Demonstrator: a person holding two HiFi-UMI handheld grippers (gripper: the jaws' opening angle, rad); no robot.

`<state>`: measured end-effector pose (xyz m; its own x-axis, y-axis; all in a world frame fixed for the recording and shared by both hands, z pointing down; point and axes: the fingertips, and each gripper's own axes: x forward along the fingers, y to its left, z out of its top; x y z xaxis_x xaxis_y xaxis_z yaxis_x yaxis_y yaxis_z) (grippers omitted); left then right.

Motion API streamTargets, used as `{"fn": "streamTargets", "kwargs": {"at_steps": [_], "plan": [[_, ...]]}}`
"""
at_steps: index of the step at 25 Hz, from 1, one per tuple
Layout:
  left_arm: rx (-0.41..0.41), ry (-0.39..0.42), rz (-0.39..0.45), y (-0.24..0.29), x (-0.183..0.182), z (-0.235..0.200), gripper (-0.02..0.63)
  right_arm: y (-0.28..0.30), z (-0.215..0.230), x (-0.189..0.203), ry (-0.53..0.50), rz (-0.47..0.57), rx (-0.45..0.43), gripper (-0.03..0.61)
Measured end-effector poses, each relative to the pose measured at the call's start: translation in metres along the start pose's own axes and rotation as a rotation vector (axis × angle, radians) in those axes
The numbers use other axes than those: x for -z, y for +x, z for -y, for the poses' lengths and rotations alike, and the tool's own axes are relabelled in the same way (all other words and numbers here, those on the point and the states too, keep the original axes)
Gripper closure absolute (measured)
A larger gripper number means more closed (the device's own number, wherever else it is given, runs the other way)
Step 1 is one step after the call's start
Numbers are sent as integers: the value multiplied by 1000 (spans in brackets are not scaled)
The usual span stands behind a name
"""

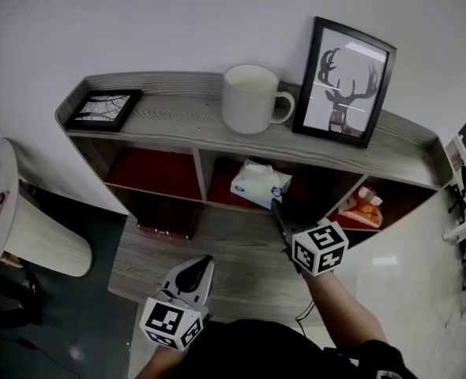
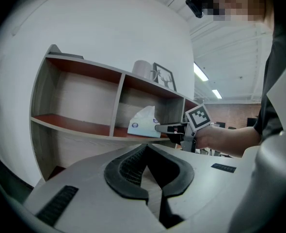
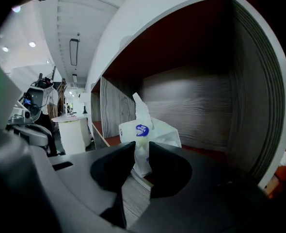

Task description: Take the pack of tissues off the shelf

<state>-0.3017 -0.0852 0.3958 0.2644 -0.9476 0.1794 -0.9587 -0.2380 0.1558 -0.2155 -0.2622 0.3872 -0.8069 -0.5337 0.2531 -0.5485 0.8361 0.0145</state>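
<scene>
Shelf [image 1: 178, 109]: grey wood-grain outside, red-brown compartment floors. Pack of tissues [image 1: 258, 185] white with a round blue mark; packet [image 1: 362, 208] orange.

On top: mug [image 1: 250, 99] white; tall frame [image 1: 344, 83] black, grey deer silhouette on pale ground; small frame [image 1: 103, 110] black, dark branching lines.

Left gripper [image 1: 204, 263] pale grey with black pads [image 2: 126, 171], right gripper [image 1: 276, 207] black, marker cubes [image 1: 320, 247] black-and-white squares.

Shelf [image 1: 178, 123]: tissue pack [image 1: 260, 185], mug [image 1: 251, 99], deer frame [image 1: 345, 83].

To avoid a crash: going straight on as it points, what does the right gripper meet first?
The pack of tissues, which its jaws pinch; behind that, probably the shelf's back wall.
</scene>
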Motion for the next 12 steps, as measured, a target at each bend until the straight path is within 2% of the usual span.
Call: {"fn": "streamTargets", "kwargs": {"at_steps": [5, 12], "plan": [[-7, -3, -8, -7, 4, 6, 603, -11, -4, 3, -6, 12, -10, 528], [-13, 0, -17, -14, 7, 14, 603, -38, -12, -7, -6, 74, -30, 545]]}}
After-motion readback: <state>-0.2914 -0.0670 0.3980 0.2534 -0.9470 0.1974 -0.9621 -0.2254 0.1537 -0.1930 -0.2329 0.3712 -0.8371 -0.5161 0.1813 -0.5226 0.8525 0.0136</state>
